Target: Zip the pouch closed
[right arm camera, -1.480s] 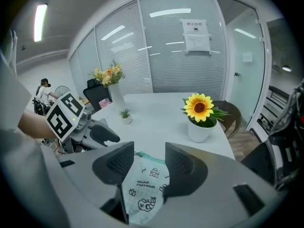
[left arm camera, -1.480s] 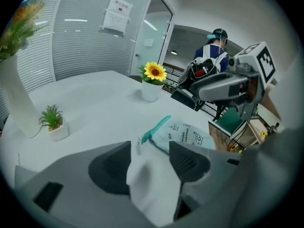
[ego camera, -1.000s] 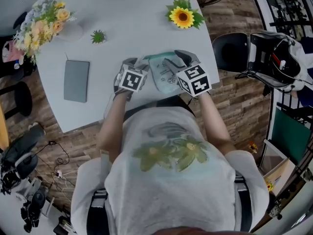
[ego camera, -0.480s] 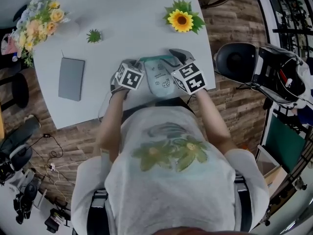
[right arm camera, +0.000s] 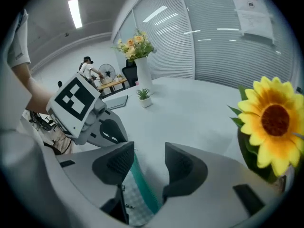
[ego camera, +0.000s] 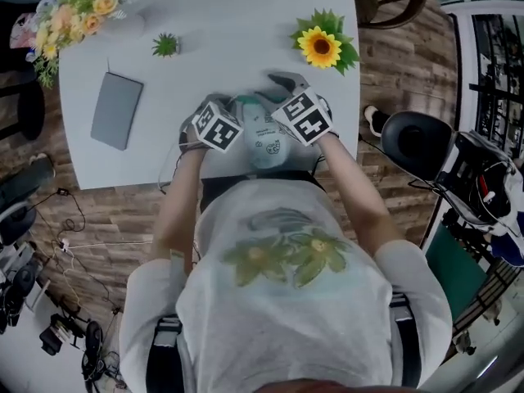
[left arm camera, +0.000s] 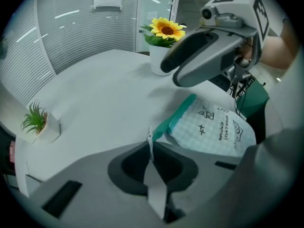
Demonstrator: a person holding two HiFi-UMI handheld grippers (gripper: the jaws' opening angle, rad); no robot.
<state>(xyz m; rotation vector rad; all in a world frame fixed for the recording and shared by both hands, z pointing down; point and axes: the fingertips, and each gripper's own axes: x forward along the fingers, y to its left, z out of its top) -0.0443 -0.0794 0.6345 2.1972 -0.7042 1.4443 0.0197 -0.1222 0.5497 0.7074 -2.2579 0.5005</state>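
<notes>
A pale checked pouch (ego camera: 264, 133) with a teal zip band (left arm camera: 175, 118) lies on the white table (ego camera: 229, 23), close to the near edge. My left gripper (left arm camera: 151, 151) is at the pouch's left end, and its jaws are closing. They pinch a thin white tab (left arm camera: 150, 137) at the end of the zip band. My right gripper (right arm camera: 149, 163) stands open over the pouch's far edge. The teal zip band (right arm camera: 142, 186) runs between its jaws without either pad touching it. In the head view the left gripper (ego camera: 229, 105) and the right gripper (ego camera: 277, 88) flank the pouch's top.
A potted sunflower (ego camera: 323, 46) stands just behind the right gripper. A small green plant (ego camera: 166, 46), a grey notebook (ego camera: 116, 110) and a bouquet (ego camera: 74, 6) are further left. A black chair (ego camera: 417, 142) sits past the table's right edge.
The left gripper's jaws have come together at the pouch's left end. The right gripper has shifted left and further over the pouch's far edge.
</notes>
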